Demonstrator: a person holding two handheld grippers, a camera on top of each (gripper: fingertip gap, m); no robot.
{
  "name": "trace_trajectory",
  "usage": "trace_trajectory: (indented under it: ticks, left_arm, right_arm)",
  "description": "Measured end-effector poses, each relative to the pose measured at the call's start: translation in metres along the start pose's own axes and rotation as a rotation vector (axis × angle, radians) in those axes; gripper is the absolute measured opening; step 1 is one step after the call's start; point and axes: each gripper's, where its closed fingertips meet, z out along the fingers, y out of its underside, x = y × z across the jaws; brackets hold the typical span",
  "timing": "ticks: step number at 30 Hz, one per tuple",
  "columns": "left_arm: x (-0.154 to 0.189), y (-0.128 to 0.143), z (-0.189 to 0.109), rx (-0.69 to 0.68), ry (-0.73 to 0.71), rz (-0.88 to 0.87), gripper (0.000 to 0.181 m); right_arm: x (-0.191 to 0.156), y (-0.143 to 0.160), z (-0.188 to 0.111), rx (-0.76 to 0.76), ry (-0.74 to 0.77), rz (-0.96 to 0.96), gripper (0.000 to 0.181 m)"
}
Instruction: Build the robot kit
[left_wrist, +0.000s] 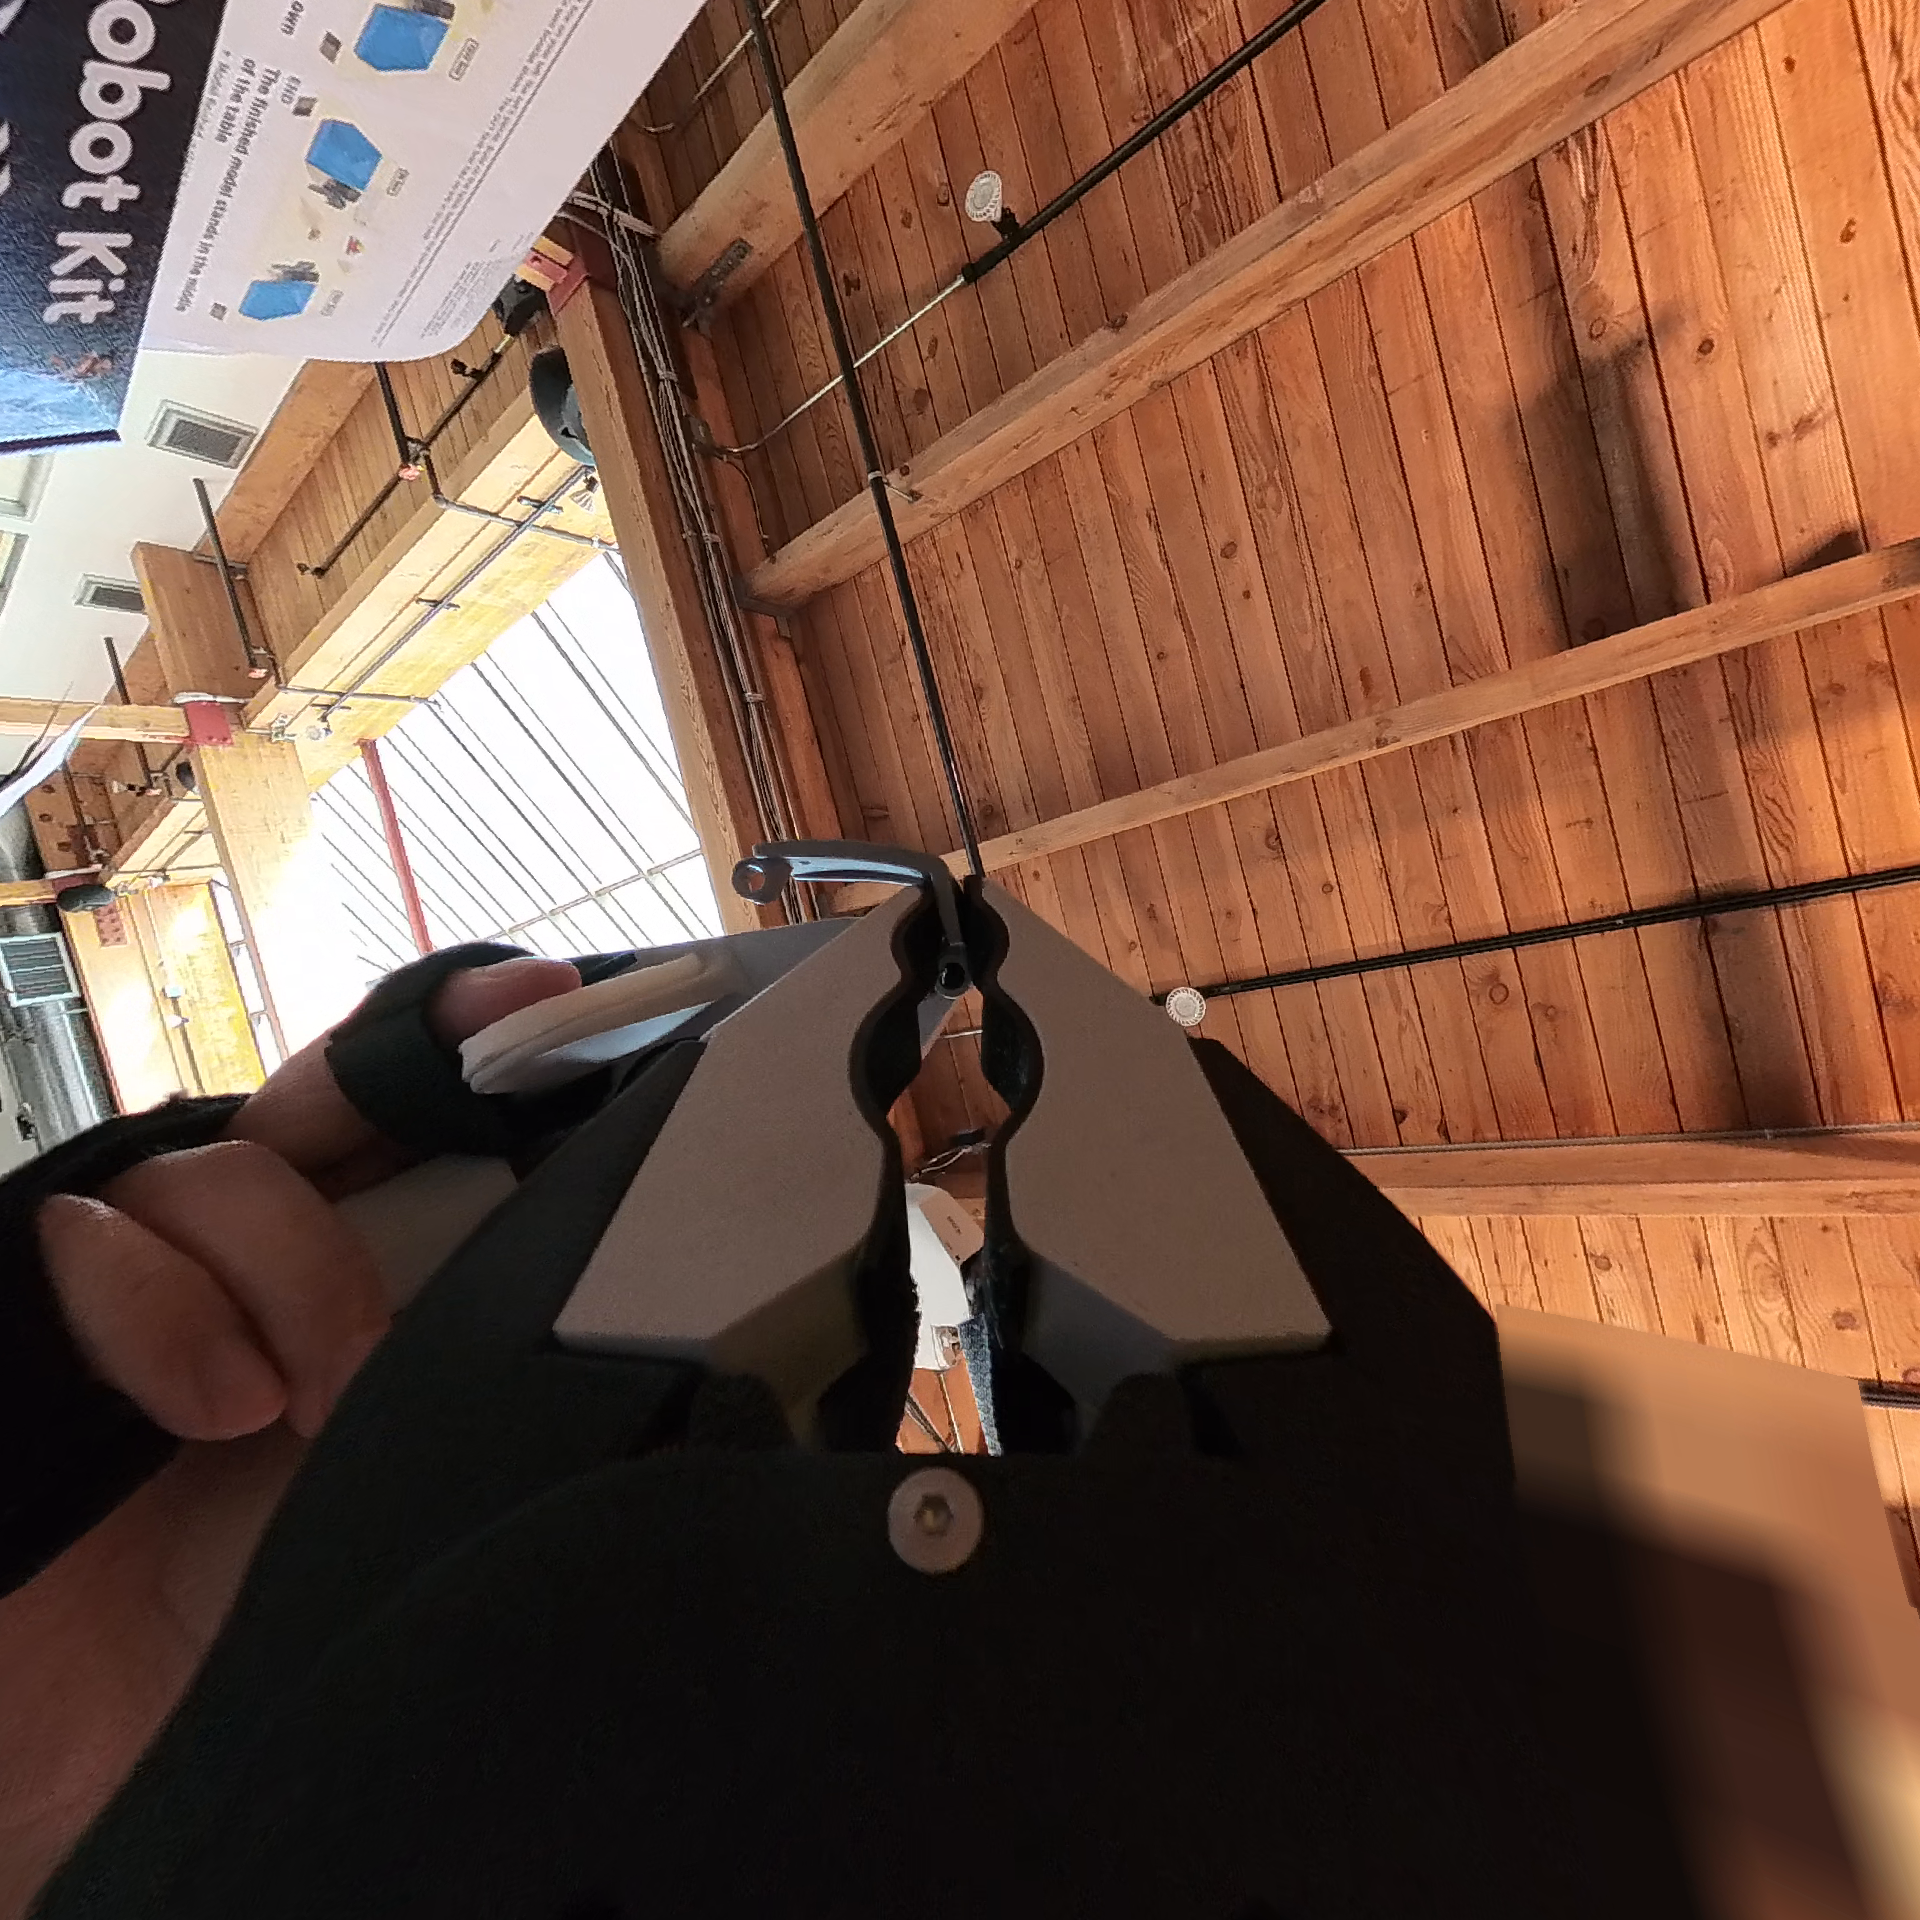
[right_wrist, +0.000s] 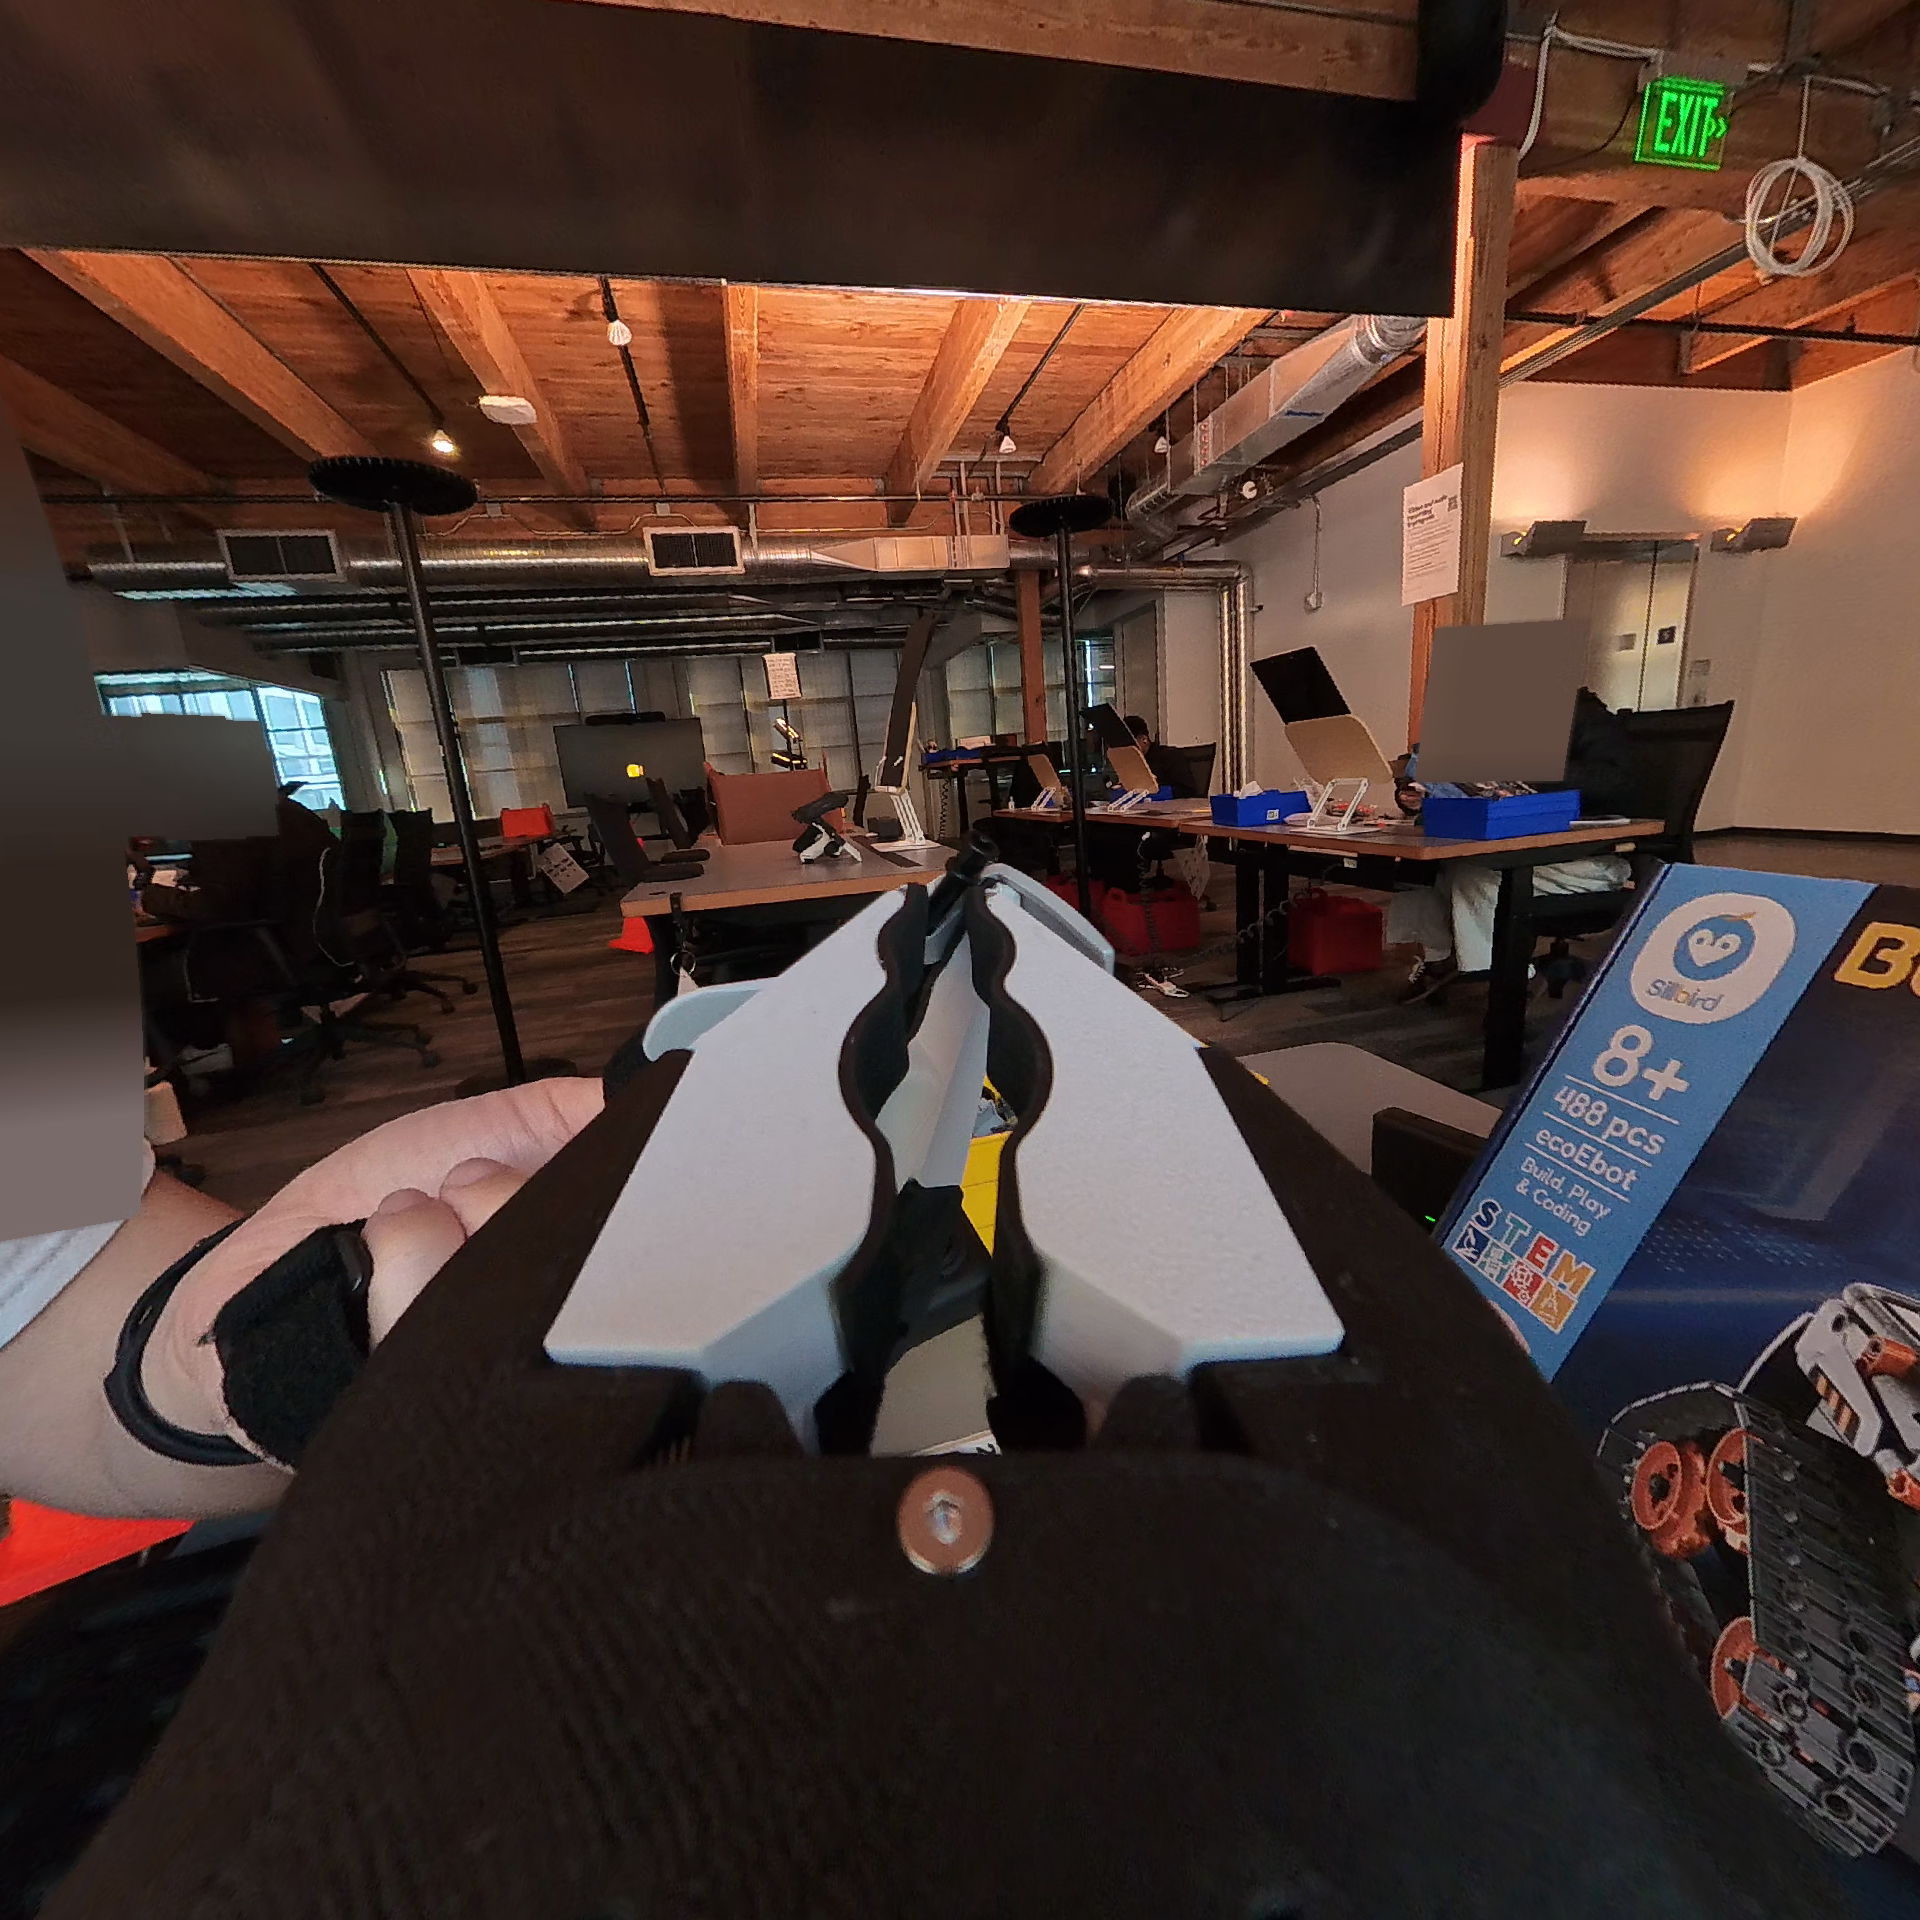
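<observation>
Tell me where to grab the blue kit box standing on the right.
Take the blue kit box near its upper corner. Pinch across the light-blue side panel so the claw fingers close on the two broad faces. Come from the left front: the box stands upright with that panel turned this way, and it looks like the narrowest span on offer.

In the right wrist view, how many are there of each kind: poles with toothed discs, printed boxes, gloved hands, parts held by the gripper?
Thin black poles topped by toothed black discs: 2
Blue printed cardboard box: 1
Hand in a black fingerless glove: 1
Small black part pinched in the shut right gripper: 1
Total: 5
</observation>
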Motion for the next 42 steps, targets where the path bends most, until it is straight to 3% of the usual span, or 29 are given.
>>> trace_trajectory:
  ticks: [25,32,38,42]
  left_arm:
    - [0.002,-0.001,0.001,-0.003,0.0,-0.003,0.002]
    - [0.065,-0.022,0.014,-0.014,0.12,0.117,0.001]
    - [0.107,-0.029,0.018,-0.019,0.195,0.197,0.001]
    - [0.113,-0.031,0.018,-0.019,0.206,0.198,0.001]
  right_arm:
    - [-0.002,-0.005,0.0,-0.054,0.012,-0.029,0.0]
    - [0.023,-0.045,-0.035,-0.058,0.115,-0.103,0.007]
    - [0.039,-0.031,-0.058,-0.246,0.121,-0.051,0.011]
    - [0.029,0.026,-0.075,-0.558,0.083,-0.09,0.011]
